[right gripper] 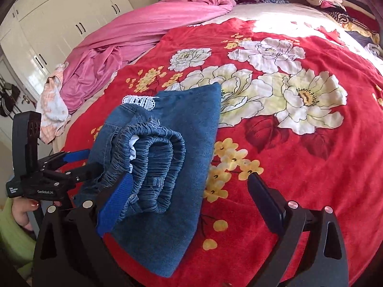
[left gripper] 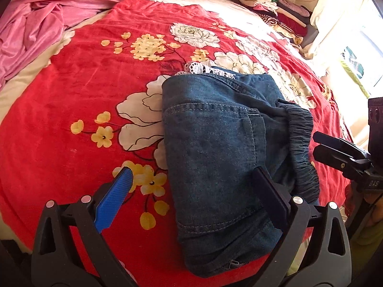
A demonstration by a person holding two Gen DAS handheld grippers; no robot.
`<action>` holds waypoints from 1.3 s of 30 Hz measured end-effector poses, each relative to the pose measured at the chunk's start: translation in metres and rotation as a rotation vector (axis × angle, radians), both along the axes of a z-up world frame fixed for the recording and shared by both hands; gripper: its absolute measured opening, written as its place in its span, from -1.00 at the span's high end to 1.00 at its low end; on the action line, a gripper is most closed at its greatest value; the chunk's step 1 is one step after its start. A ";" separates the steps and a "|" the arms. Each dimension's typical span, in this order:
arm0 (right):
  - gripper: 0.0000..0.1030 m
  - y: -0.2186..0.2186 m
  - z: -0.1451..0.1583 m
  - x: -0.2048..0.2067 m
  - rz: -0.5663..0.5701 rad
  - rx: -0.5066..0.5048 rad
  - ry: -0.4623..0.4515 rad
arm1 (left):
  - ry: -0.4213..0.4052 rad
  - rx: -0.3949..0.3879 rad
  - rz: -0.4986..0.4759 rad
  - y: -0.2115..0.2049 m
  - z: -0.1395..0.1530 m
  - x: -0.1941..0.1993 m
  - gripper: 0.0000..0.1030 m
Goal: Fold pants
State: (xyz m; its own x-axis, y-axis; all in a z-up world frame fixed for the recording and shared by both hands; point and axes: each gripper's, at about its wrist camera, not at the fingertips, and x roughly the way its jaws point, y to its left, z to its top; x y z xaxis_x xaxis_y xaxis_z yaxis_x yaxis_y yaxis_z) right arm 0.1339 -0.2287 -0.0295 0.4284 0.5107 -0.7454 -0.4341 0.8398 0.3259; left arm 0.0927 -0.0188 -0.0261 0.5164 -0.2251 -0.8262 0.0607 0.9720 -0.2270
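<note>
The blue denim pants (left gripper: 215, 143) lie folded into a compact bundle on the red flowered blanket (left gripper: 71, 83), with white lace trim (left gripper: 203, 68) peeking out at the far end. My left gripper (left gripper: 191, 174) is open wide over the near half of the bundle; its blue pad (left gripper: 115, 198) stands off the cloth at the left. In the right wrist view the gathered elastic waistband (right gripper: 155, 157) curls on top of the pants (right gripper: 189, 124). My right gripper (right gripper: 190, 178) is open, its blue pad (right gripper: 112, 208) against the waistband. The pads of neither gripper press on the cloth.
A crumpled pink sheet (right gripper: 134, 40) lies along the far left of the bed. Folded clothes are stacked (left gripper: 270, 2) at the far right corner. White wardrobe doors (right gripper: 59, 12) stand beyond the bed. A hand with a green sleeve (right gripper: 16, 217) holds the left gripper (right gripper: 89, 161).
</note>
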 end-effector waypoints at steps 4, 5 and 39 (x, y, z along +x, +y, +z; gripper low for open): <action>-0.86 0.010 -0.008 0.001 0.033 0.004 0.015 | 0.004 -0.023 -0.005 -0.001 -0.005 0.003 -0.81; -0.86 0.012 -0.010 0.002 0.035 0.003 0.018 | 0.003 -0.030 -0.010 -0.001 -0.006 0.004 -0.81; 0.13 0.065 0.043 0.022 0.201 0.046 -0.218 | -0.088 -0.054 -0.025 0.001 0.047 0.042 0.04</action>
State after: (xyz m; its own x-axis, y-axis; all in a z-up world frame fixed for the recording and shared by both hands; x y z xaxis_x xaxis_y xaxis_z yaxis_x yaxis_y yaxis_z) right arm 0.1562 -0.1639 0.0139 0.4624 0.6330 -0.6209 -0.6543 0.7162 0.2428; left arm 0.1347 -0.0175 0.0209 0.5802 -0.2819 -0.7642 0.1071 0.9564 -0.2716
